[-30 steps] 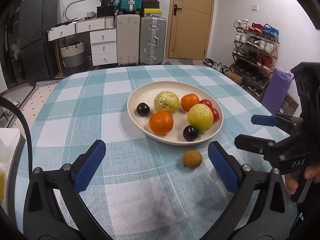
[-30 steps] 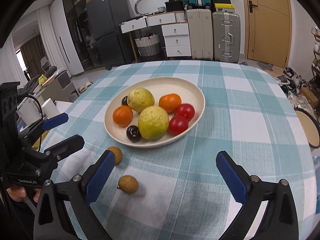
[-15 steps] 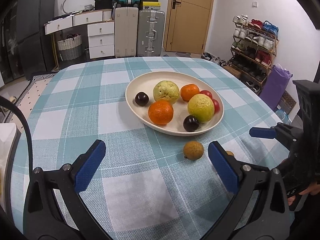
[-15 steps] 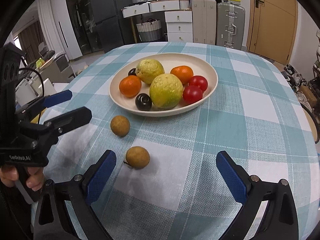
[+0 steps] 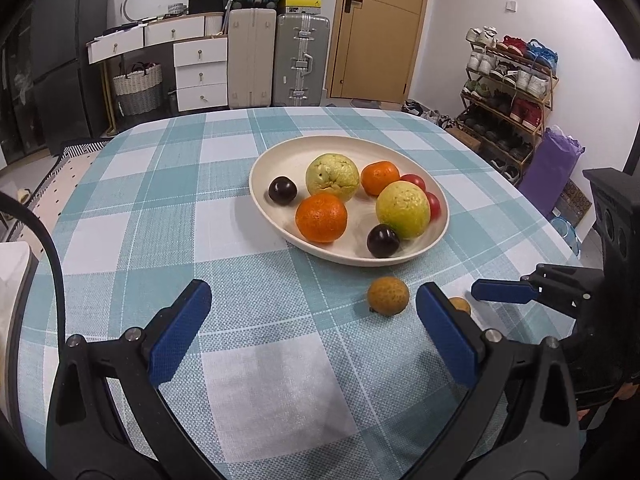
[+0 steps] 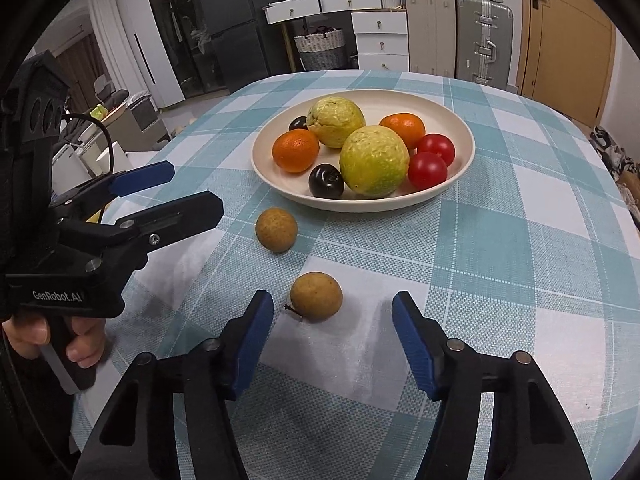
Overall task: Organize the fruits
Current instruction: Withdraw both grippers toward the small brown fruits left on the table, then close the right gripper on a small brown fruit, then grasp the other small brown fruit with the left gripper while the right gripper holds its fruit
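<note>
Right wrist, fingers narrowed, longan nearer (untouched)

Tabletop: woven checked cloth, matt. Plate: smooth, satin cream. Plums and tomatoes glossy; longans rough, matt. Tongs pads: ribbed blue, matt.
</note>
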The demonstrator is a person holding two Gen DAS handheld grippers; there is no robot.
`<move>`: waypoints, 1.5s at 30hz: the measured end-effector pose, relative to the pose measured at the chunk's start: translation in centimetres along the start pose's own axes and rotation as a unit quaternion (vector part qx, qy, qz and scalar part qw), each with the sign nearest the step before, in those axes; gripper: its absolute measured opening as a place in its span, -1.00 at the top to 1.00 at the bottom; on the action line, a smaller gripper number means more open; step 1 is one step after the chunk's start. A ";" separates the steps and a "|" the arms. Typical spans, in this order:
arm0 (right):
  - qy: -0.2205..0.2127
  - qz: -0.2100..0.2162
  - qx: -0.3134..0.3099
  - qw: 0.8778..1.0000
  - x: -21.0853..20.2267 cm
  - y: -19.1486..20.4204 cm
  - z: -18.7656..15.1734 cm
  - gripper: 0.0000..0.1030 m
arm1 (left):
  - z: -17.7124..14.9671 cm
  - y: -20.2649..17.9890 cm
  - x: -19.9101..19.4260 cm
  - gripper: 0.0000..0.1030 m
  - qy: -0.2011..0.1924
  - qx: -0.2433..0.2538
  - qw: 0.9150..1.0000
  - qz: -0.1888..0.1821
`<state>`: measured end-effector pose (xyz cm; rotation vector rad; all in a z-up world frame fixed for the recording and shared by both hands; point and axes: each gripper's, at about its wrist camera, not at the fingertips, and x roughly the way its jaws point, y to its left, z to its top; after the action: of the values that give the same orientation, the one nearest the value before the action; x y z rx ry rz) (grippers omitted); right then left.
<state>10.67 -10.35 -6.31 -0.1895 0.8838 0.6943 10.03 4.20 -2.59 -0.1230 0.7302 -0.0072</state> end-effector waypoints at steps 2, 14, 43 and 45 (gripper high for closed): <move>-0.001 -0.001 -0.001 1.000 0.0 0.1 0.0 -0.14 | -0.1 0.0 0.1 -0.98 0.002 0.000 1.000 -0.001; -0.005 0.024 -0.004 1.000 0.2 0.5 0.1 0.31 | -0.3 -0.1 0.6 -0.98 0.011 0.002 1.000 -0.007; -0.049 -0.011 0.030 0.998 -2.4 -2.8 -0.1 0.44 | -0.2 -3.0 3.9 -0.46 0.073 0.036 0.996 -0.033; -0.048 -0.011 0.029 0.998 -2.3 -2.7 -0.1 0.44 | -0.2 -3.3 4.3 -0.26 0.079 0.039 0.995 -0.038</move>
<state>11.27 -13.58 -4.95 -0.1126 0.8071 0.6510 13.25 0.66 -5.23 -0.0761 0.8814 -0.1190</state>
